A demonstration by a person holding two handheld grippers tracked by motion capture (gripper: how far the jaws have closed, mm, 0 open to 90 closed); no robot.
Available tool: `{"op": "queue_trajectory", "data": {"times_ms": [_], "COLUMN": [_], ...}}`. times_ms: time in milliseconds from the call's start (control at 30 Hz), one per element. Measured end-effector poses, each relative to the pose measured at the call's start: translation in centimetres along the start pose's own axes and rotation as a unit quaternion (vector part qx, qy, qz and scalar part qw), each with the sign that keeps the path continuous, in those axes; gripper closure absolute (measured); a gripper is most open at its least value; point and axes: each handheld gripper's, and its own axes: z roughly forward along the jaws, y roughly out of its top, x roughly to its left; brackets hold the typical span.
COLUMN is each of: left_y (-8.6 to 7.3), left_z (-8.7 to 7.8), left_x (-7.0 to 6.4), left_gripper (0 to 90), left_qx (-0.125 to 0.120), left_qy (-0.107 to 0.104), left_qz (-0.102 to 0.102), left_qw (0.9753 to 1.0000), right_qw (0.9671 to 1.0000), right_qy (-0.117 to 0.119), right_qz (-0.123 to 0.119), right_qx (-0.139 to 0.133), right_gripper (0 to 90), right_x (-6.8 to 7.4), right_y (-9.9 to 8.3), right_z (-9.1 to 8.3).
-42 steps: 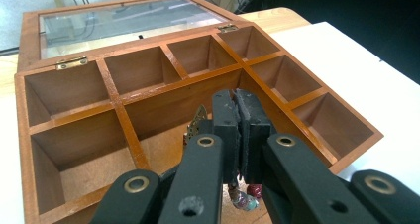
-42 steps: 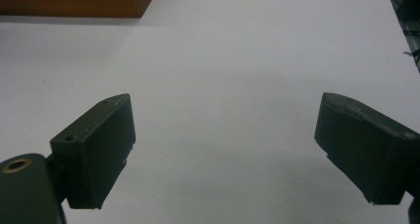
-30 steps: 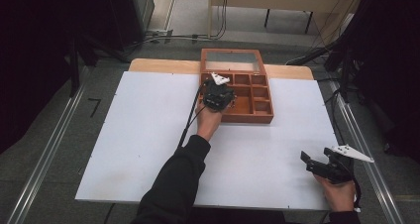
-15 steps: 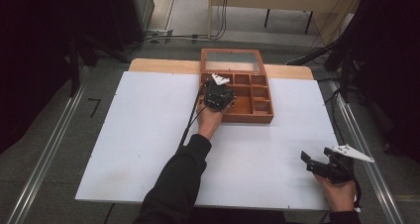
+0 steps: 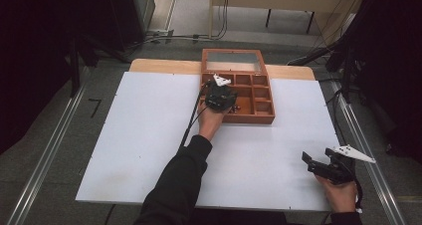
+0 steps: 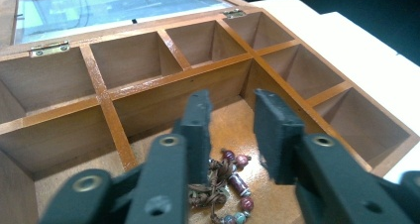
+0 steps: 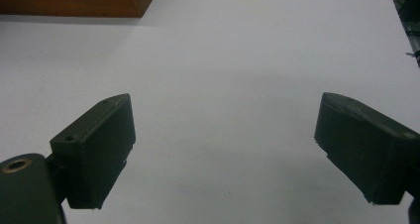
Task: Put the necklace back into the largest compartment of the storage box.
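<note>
The left claw (image 6: 230, 130) hangs inside the wooden box (image 6: 133, 85), its two black jaws a little apart with a narrow gap between them and nothing caught in that gap. Just below the jaws, at the bottom centre of the left gripper view, a beaded bracelet (image 6: 233, 184) lies bunched on the glossy floor of the large front compartment: dark red and brown beads on a brownish cord, with a pale blue-green bead near the lower edge. The left jaw stands in front of part of the bracelet, so I cannot tell whether it touches the beads. Around that compartment, wooden dividers mark off smaller cells toward the top and right of the frame, and behind them the glass lid (image 6: 114, 8) lies open on brass hinges.

In the high view, the left claw (image 5: 219, 96) sits over the left part of the box (image 5: 259, 116), which stands at the upper centre of the frame on the white table (image 5: 124, 145). The person's dark sleeve (image 5: 174, 185) runs up from the bottom edge to it.

The right claw (image 5: 318, 166) rests low at the lower right of the high view, well apart from the box. In its own view the right claw (image 7: 225, 149) is spread wide over bare white table, holding nothing, with a corner of the box at the upper left.
</note>
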Motion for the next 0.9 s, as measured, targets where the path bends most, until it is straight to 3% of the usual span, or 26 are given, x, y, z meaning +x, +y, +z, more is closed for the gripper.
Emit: {"op": "queue_trajectory", "data": {"times_ms": [467, 633, 900], "left_y": [0.2, 0.1, -0.8], "left_z": [-1.1, -1.6, -2.5], "left_x": [-0.2, -0.2, 0.7], "left_gripper": [44.5, 40.7, 38.3], "left_qx": [0.013, 0.011, 0.008], "left_qy": [0.004, 0.004, 0.007], "left_qz": [0.005, 0.006, -0.009], "left_qw": [0.9999, 0.9999, 0.9999], "right_qw": [1.0000, 1.0000, 1.0000], "right_qy": [-0.001, -0.001, -0.003], "right_qz": [-0.001, -0.002, -0.001], "right_qx": [0.000, -0.001, 0.001], "right_gripper": [6.9, 6.9, 6.9], "right_x": [0.0, 0.0, 0.0], "right_y": [0.0, 0.0, -0.1], "right_z": [0.0, 0.0, -0.1]}}
